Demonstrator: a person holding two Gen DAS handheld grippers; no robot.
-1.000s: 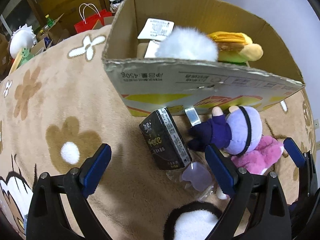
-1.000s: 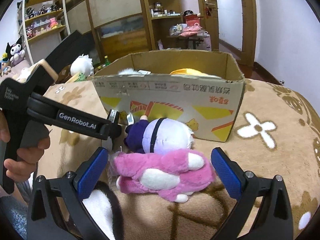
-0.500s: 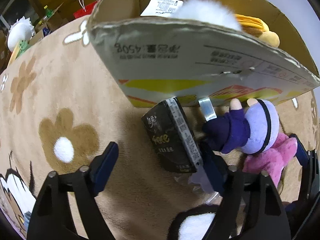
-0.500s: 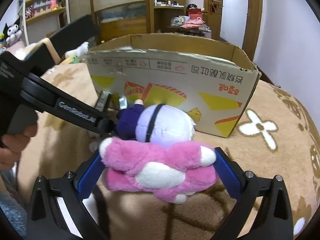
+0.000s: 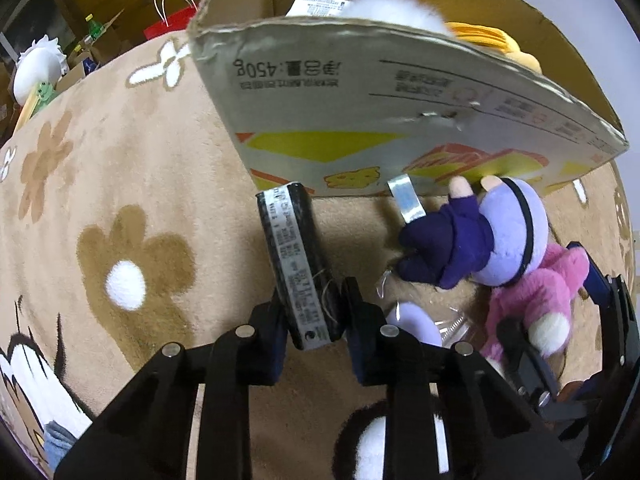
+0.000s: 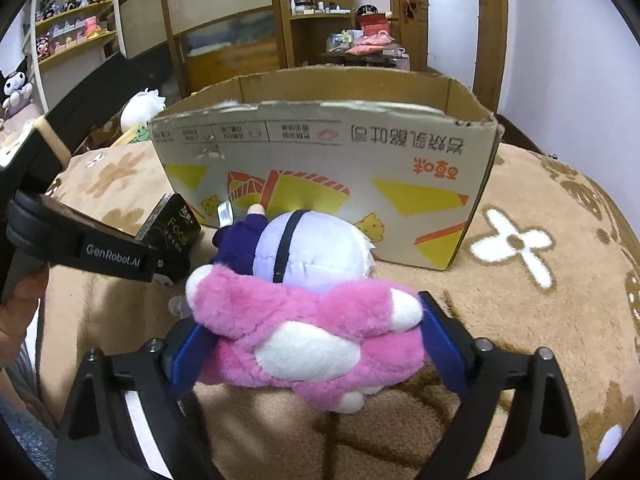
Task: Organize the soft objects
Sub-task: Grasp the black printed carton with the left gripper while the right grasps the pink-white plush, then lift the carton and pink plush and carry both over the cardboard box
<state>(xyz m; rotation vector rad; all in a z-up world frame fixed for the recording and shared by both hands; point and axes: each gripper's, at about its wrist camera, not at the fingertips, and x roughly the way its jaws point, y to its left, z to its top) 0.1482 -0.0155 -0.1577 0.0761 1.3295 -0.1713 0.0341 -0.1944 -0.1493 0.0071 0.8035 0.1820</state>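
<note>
My left gripper [image 5: 316, 308] points down at a black tissue pack [image 5: 300, 264], which stands on edge on the tan flower blanket. Its jaws are closing and both pads pinch the pack's near end. The pack [image 6: 172, 224] also shows in the right wrist view, in front of the cardboard box [image 6: 320, 136]. My right gripper [image 6: 316, 340] is around a pink plush toy [image 6: 304, 320]. Its jaws are closing and both blue pads touch the fur. A purple plush doll [image 6: 320, 244] lies against the pink toy and the box wall [image 5: 360, 92].
A white fluffy toy [image 5: 392, 8] and a yellow plush [image 5: 492, 40] lie inside the box. A clear wrapper with a lilac piece [image 5: 412, 316] lies beside the pack. A person's hand [image 6: 20, 312] holds the left gripper. Shelves and a door stand behind.
The left jaws came together from wide open onto the black pack, which tipped up on edge. The right gripper moved forward around the pink plush and its jaws narrowed.
</note>
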